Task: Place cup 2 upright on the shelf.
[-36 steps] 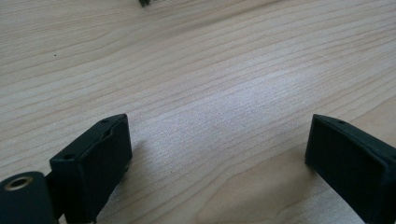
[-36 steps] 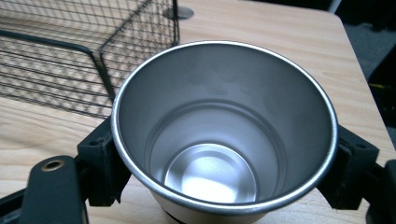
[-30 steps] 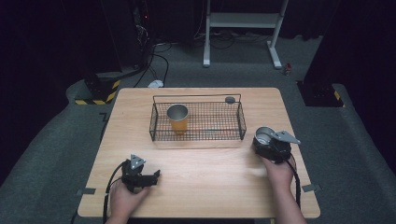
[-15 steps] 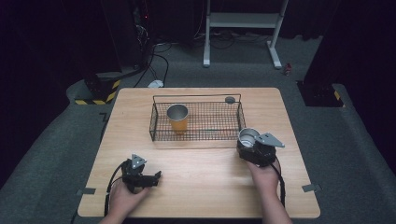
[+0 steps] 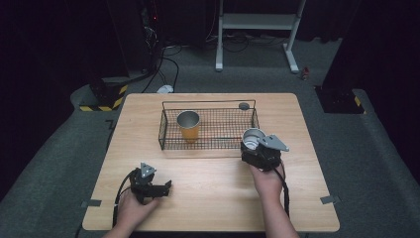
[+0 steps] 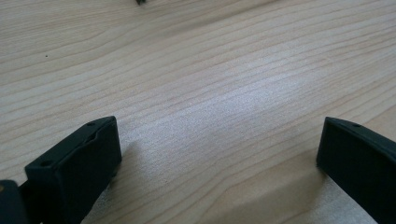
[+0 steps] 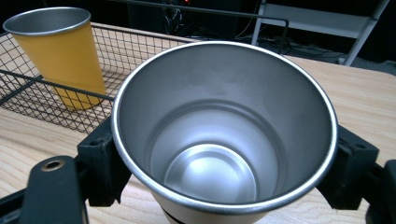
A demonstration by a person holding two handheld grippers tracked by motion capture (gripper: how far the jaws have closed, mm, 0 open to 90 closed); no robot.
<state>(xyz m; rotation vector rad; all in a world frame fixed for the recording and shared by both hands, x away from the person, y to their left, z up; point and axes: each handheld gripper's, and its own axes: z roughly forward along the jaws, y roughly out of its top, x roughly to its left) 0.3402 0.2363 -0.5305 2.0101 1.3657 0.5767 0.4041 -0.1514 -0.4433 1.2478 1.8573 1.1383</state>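
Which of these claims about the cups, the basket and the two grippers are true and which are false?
1. The right gripper holds a steel cup. True.
2. The yellow cup lies on its side. False: it stands upright in the wire basket.
3. The left gripper has nothing between its jaws. True; they have just been opening over the bare table.
4. The steel cup is full of water. False: it is empty.
5. The steel cup already sits inside the basket. False: it is at the basket's near right corner.
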